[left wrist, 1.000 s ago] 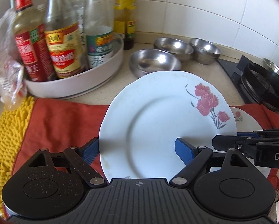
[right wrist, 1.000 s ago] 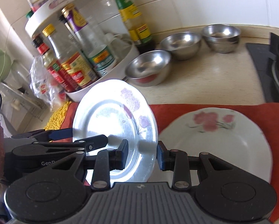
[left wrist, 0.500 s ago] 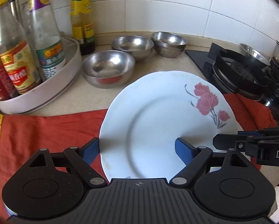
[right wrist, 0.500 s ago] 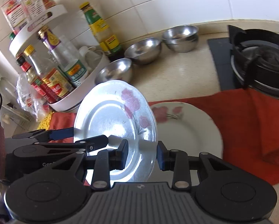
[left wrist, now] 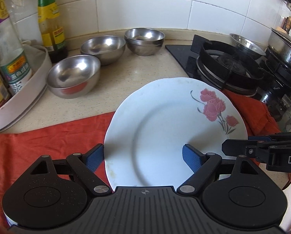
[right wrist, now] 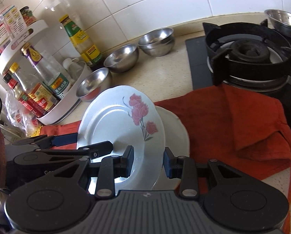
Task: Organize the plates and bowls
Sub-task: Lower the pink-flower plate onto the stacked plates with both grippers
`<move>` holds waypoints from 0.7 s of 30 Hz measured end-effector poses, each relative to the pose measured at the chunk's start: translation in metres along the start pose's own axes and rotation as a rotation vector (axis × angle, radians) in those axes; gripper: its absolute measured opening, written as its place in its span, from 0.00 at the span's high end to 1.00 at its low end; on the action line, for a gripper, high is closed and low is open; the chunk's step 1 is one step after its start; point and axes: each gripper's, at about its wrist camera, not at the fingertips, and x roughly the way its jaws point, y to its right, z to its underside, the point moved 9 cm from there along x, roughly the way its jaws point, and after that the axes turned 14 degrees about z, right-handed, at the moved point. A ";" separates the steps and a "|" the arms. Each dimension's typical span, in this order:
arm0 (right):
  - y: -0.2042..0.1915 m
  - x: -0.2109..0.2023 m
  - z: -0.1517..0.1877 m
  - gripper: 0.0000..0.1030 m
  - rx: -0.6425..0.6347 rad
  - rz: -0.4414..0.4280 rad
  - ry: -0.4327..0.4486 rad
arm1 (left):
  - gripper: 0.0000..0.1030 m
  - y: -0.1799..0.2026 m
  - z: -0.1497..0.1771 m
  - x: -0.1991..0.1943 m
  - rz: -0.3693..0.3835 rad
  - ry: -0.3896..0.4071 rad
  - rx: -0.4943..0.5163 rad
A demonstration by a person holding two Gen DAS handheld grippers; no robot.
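A white plate with red flowers [left wrist: 165,128] is held above the red cloth by both grippers. My left gripper [left wrist: 143,156] is shut on its near rim, one blue pad under and one over. My right gripper [right wrist: 147,160] is shut on the same plate [right wrist: 122,124] at its right rim; its arm shows in the left wrist view [left wrist: 262,150]. A second white plate [right wrist: 176,128] lies on the cloth right under the held one, mostly hidden. Steel bowls [left wrist: 73,76] [left wrist: 103,48] [left wrist: 144,40] stand on the counter behind.
A white turntable rack with sauce bottles [right wrist: 38,89] stands at the left. A gas stove [right wrist: 248,58] with a steel pan [right wrist: 283,22] and a lidded pot [left wrist: 285,44] is at the right. A red cloth [right wrist: 233,120] covers the near counter.
Both grippers have carried the flowered plate to the right, over the second plate on the cloth. The bottles have slid out to the left and the stove has come into view.
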 end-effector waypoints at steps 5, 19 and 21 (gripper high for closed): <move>0.010 -0.005 0.003 0.67 -0.001 0.015 0.000 | 0.13 0.010 -0.001 0.006 0.014 -0.008 0.016; 0.023 -0.007 0.005 0.67 -0.067 0.087 0.012 | 0.13 0.025 0.004 0.020 0.037 -0.032 0.007; 0.023 -0.005 0.005 0.67 -0.084 0.095 0.014 | 0.13 0.027 0.005 0.022 0.032 -0.036 0.005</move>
